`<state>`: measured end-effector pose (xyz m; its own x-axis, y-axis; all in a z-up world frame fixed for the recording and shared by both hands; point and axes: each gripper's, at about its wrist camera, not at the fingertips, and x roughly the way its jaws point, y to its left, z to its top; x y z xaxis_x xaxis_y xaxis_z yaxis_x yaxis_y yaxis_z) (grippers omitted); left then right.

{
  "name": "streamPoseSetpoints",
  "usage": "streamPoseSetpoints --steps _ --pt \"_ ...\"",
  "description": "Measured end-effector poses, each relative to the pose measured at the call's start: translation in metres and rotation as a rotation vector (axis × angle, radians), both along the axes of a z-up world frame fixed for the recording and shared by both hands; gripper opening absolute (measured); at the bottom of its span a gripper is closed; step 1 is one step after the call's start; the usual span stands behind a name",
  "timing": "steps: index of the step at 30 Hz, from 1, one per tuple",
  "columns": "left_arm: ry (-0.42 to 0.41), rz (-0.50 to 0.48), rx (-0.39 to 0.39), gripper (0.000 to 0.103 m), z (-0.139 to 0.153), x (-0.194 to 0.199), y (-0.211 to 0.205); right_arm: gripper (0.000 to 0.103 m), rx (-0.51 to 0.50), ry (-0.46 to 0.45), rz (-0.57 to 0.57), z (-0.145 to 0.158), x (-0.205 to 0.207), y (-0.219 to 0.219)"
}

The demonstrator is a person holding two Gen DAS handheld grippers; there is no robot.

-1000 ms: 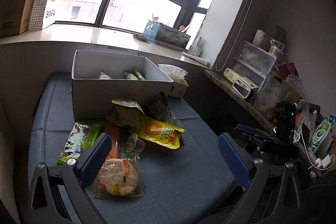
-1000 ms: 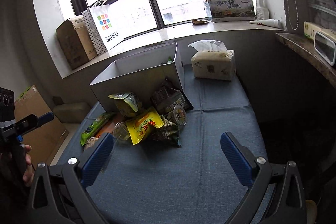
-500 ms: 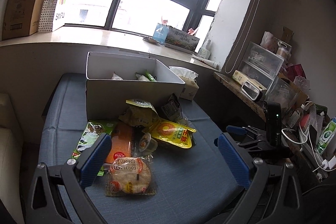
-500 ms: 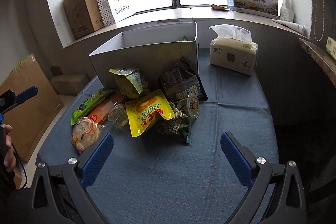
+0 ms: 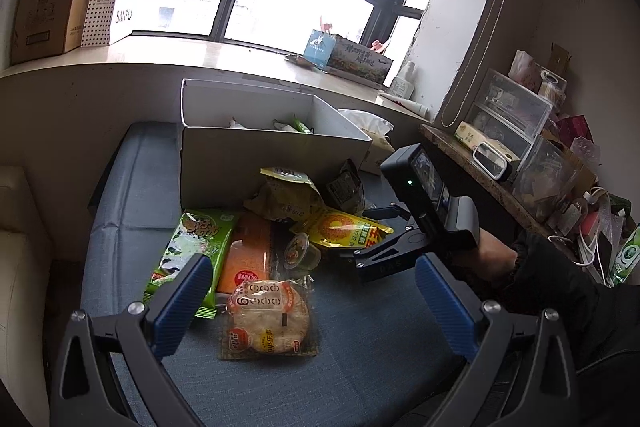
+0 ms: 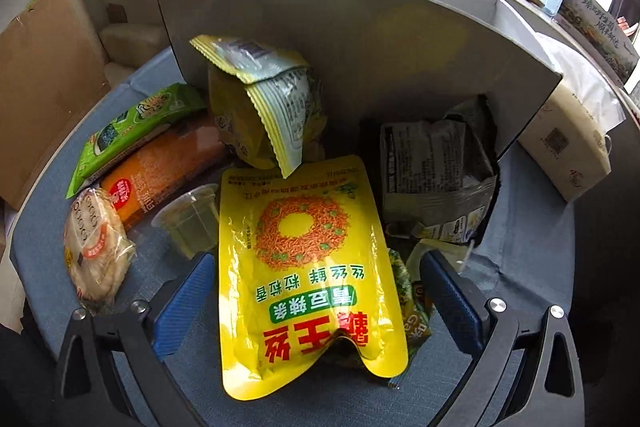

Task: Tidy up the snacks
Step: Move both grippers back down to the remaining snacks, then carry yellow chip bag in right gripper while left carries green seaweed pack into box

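The right hand-held gripper (image 6: 316, 291) hangs steeply over the snack pile with its blue-padded jaws spread wide; they have just been narrowing a little, and the glossy yellow pouch with an orange ring and red lettering (image 6: 308, 267) lies between them, yet neither pad presses on it, so nothing is grasped. A dark sleeve and hand (image 5: 492, 259) carry this tool in the left wrist view. The left hand-held gripper (image 5: 312, 303) is likewise released, its jaws wide, and it hovers above the clear-wrapped round rice cracker (image 5: 270, 323), which lies nearest on the blue-grey fabric table (image 5: 360, 347). Relative to the yellow pouch, a small clear jelly cup (image 6: 190, 223) sits just beside its left edge, an orange packet (image 6: 160, 171) lies further left, and a green wrapped packet (image 6: 132, 127) lies beyond that. A crumpled yellow-and-silver bag (image 6: 268, 107) leans against the pouch's far end, and a dark grey crinkled packet (image 6: 432, 171) rests to its right. A green-patterned packet (image 6: 412, 311) peeks out from under the pouch's right edge. Behind all of these stands the open grey cardboard box (image 5: 260, 163), with a few wrapped items showing inside it. A cream tissue pack (image 6: 568, 143) sits to the right of the box, near its corner.
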<state>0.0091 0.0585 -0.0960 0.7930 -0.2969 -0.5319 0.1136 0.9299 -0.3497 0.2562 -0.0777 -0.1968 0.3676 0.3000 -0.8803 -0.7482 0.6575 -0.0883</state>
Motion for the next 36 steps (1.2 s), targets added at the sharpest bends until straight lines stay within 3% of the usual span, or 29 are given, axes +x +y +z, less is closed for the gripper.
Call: streamPoseSetpoints --steps 1,11,12,15,18,24,32,36 --pt "0.006 0.010 -0.004 0.103 -0.002 0.000 0.003 0.082 -0.002 0.006 0.003 -0.002 0.000 0.000" --pt "0.048 0.034 -0.024 0.103 -0.022 0.010 0.017 0.037 0.081 -0.002 -0.009 0.022 -0.027 -0.044" --pt "0.059 0.026 -0.016 0.103 -0.025 0.016 0.019 0.026 0.102 -0.002 -0.017 0.027 -0.030 -0.050" --pt "0.111 0.051 0.026 0.103 -0.037 0.037 0.028 0.025 0.158 -0.002 -0.039 0.040 -0.041 -0.068" --pt "0.146 0.030 -0.005 0.103 -0.048 0.058 0.038 0.024 0.155 -0.007 -0.027 0.042 -0.051 -0.071" --pt "0.252 0.049 0.077 0.103 -0.069 0.096 0.055 0.023 0.233 -0.016 -0.051 0.057 -0.059 -0.091" --pt "0.431 -0.021 0.126 0.103 -0.111 0.145 0.061 0.023 0.343 -0.055 -0.082 0.077 -0.097 -0.113" --pt "0.437 -0.072 0.182 0.102 -0.115 0.155 0.056 0.023 0.370 -0.041 -0.098 0.078 -0.101 -0.121"
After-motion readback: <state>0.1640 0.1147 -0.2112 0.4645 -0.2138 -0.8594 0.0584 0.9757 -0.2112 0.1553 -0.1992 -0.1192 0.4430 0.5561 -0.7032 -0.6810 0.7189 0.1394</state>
